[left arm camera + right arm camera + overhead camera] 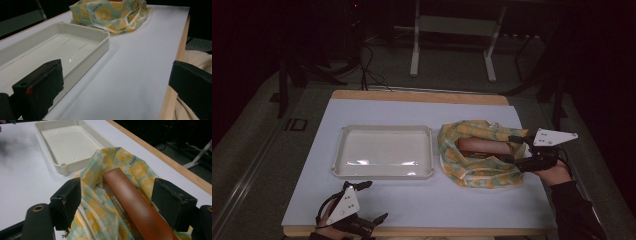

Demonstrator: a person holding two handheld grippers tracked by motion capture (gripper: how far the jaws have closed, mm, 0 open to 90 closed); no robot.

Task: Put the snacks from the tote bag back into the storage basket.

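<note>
Box: brown box (135,202) lies long-ways between your right gripper (120,195) jaws, inside the lemon-print cloth (464,167).
Jaws: half-wide, not squeezing.
Left gripper (369,200): wide, far away.

Small dark print runs along the brown box (135,205) lying in the lemon-patterned cloth (100,202), and faint lettering shows on the cloth's printed lemons beside the box; both are too blurred and small to read.
</note>
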